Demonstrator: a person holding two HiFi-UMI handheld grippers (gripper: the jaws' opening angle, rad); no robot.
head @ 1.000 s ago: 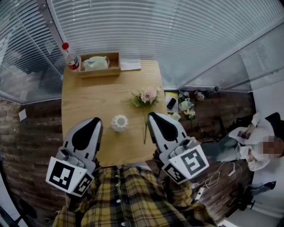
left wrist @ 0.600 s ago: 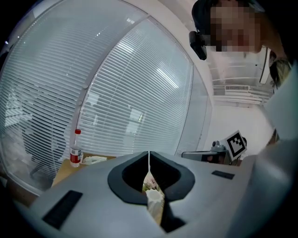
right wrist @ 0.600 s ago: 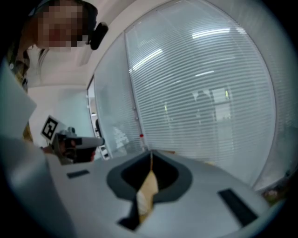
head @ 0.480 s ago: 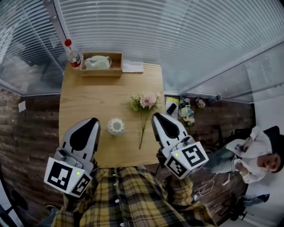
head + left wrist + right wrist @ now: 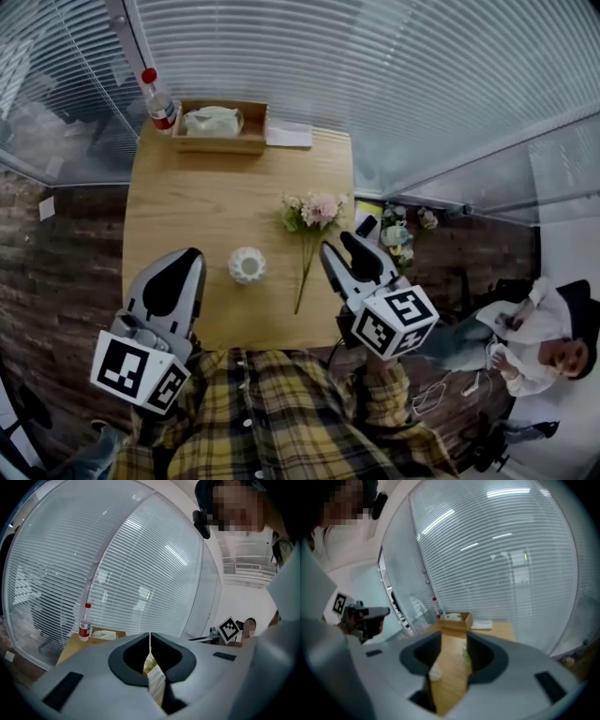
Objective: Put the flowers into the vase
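table (image 5: 187, 202) centre bare | vase (image 5: 247, 265) near flowers (image 5: 312, 214) | box (image 5: 217, 145), bottle (image 5: 159, 101) far edge

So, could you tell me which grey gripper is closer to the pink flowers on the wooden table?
The right gripper, jaws opening and empty, beside the green stems; the left gripper sits beyond the white ribbed vase.

One wooden table (image 5: 187, 206) carries one white vase (image 5: 247, 265) near its near edge and one bunch of flowers (image 5: 312, 212) towards its right edge. One wooden tray (image 5: 220, 146) sits at its far edge, one red-capped bottle (image 5: 159, 101) at its far left corner and one white sheet (image 5: 289, 137) by its far right corner. The single blooms are too small to count. One more flower cluster (image 5: 398, 230) lies beyond the right edge.
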